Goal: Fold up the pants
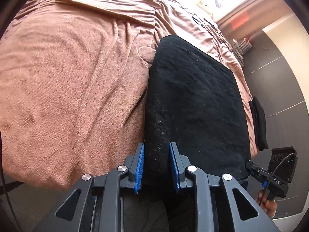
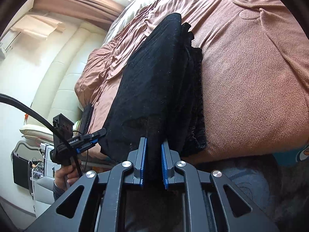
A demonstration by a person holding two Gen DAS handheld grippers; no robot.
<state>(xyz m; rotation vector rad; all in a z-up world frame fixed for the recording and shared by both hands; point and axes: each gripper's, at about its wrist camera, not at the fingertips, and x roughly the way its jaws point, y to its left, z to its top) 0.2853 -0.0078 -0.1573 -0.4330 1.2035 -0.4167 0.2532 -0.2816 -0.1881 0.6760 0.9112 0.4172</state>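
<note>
Black pants, folded into a thick oblong bundle, lie on the bed near its near edge, resting on a brown fleece blanket that covers the mattress in loose wrinkles. The bundle's near end overhangs or reaches the bed's near edge; its far end points toward the middle of the bed.

Left gripper: blue-padded fingers stand on either side of the near end of the pants, with a thick roll of black cloth filling the gap between them. The pads bear against the cloth on both sides, so the grip reads as clenched on the pants.

Right gripper: fingers set narrow, clamping a fold of the same black cloth at the near end of the bundle. In the left wrist view this gripper appears at the pants' other near corner, carried by a hand.

In the right wrist view the left gripper is seen at the near corner of the bundle, a hand beneath it and a black ribbed cable arching over it.

A second dark folded item lies at the side edge of the bed, apart from the pants. Layered edges of the bundle show along its side facing the blanket.
</note>
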